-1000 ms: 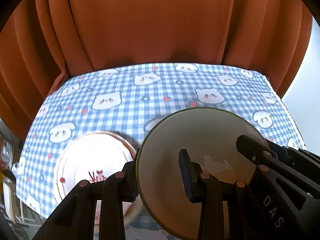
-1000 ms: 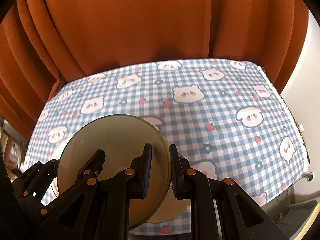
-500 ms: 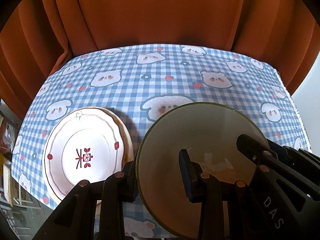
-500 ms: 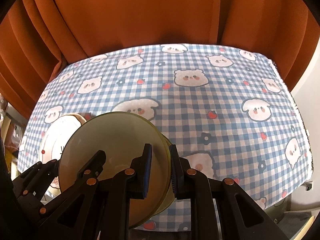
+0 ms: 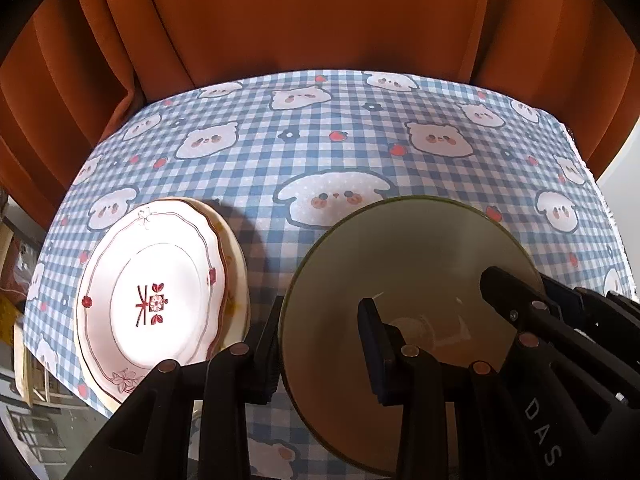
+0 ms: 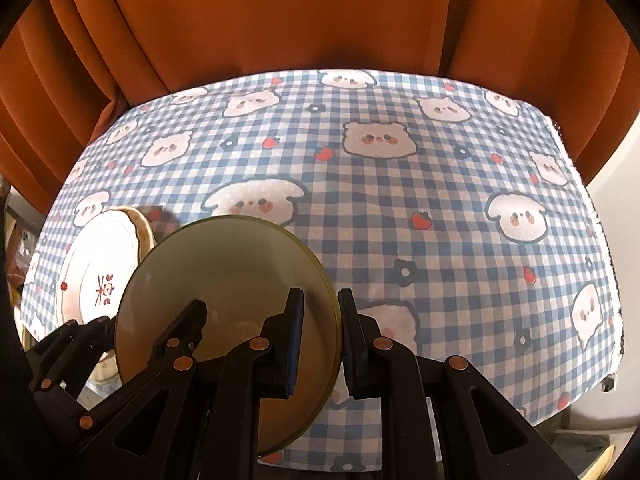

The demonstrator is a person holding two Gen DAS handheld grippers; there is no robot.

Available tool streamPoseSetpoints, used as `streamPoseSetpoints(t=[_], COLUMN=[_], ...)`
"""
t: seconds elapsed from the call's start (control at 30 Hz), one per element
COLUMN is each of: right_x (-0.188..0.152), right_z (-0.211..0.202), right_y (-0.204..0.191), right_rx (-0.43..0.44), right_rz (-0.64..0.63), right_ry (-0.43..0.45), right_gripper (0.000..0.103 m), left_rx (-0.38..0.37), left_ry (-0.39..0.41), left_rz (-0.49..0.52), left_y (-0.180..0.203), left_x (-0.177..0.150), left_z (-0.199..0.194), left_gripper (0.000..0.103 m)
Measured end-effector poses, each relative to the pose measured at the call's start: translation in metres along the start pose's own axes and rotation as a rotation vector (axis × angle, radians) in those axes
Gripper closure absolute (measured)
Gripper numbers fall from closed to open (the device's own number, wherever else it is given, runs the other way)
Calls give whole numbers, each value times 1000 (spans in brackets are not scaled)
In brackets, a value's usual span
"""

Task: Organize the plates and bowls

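A green-rimmed olive bowl (image 5: 404, 256) is held above the table by both grippers. My left gripper (image 5: 320, 344) is shut on its left rim. My right gripper (image 6: 320, 340) is shut on its right rim; the bowl (image 6: 224, 276) fills the lower left of the right wrist view. A white plate with red flower marks (image 5: 160, 292) lies on a cream plate (image 5: 236, 276) at the table's left, beside the bowl. The white plate also shows in the right wrist view (image 6: 100, 268).
The table has a blue checked cloth with bear prints (image 6: 400, 200). An orange curtain (image 5: 320, 20) hangs behind the far edge. The cloth's right edge (image 6: 592, 216) drops off beside a pale wall.
Both grippers and the bowl have risen and tilted down over the table. More of the cloth and the whole white plate now show; the grip is the same.
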State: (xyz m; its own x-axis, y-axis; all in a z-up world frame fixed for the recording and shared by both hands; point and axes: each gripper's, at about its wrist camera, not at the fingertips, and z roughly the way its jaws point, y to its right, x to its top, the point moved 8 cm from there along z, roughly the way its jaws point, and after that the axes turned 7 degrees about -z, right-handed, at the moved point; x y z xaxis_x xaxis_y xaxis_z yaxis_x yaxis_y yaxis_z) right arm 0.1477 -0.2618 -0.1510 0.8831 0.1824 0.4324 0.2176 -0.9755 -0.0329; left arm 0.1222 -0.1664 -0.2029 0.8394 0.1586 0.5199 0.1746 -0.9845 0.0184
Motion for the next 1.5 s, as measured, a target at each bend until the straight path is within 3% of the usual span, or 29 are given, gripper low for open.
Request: streamPoseSetpoints(t=[0.3, 0.63, 0.8, 0.87, 0.93, 1.03, 1.3, 1.5], right_x=[-4, -11, -13, -14, -15, -16, -24, -26], right_z=[2, 8, 9, 10, 10, 9, 7, 15], right_y=[-1, 2, 4, 4, 4, 6, 11, 12], right_rx=[-8, 1, -30, -53, -85, -128, -187, -146], right_rz=[-20, 78, 132, 160, 177, 201, 235, 237], right_ry=[17, -27, -65, -92, -110, -116, -148, -159], right_gripper=[83, 79, 79, 74, 54, 47, 47, 47], left_rx=[-1, -113, -176, -224, -247, -294, -390, -411], left_ry=[22, -37, -69, -75, -86, -121, -169, -201], left_rz=[14, 21, 54, 67, 71, 76, 93, 78], left_y=[0, -5, -4, -4, -5, -5, 4, 7], left_x=[-2, -2, -1, 0, 2, 1, -7, -8], left_z=[0, 6, 10, 10, 12, 17, 26, 32], left_gripper=[69, 64, 36, 35, 32, 32, 34, 52])
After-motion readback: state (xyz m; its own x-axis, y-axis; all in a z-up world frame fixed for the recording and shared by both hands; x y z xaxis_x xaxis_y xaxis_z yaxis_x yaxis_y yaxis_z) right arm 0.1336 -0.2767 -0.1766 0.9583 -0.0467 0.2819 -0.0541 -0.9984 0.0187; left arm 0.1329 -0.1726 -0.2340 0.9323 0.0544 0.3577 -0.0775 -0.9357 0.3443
